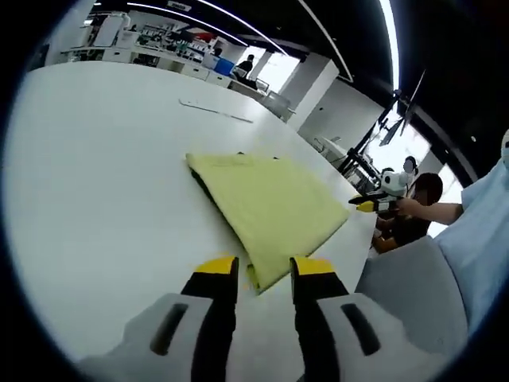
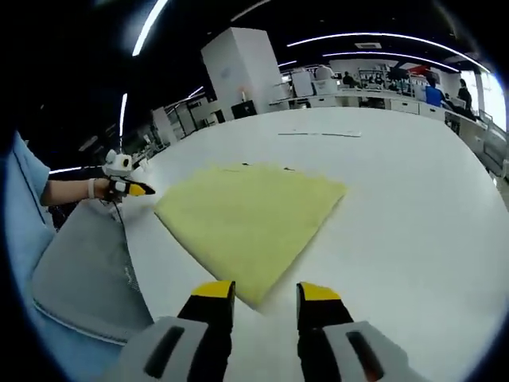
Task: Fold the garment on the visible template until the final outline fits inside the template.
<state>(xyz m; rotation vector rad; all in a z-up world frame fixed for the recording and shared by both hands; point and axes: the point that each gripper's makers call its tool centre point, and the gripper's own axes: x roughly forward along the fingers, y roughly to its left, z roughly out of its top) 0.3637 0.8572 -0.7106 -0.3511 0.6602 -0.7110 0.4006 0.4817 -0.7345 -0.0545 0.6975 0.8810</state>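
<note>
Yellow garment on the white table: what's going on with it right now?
A person is working with two handheld grippers over a white table. The yellow garment lies flat, folded into a compact shape. The left gripper hovers open at one corner, and the right gripper hovers open at another; neither grips the cloth. A dark edge, perhaps the template, peeks out beside the garment in the left gripper view.

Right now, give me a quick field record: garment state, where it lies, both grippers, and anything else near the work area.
garment: yellow garment, folded flat into a rough four-sided shape
surface: white table; garment lies near the person's edge
template: dark edge peeks out beside the garment in the left gripper view; cannot tell its outline
left gripper: open, empty, jaws either side of a garment corner
right gripper: open, empty, just short of the nearest corner
nearby: grey cloth beside the table edge
</note>
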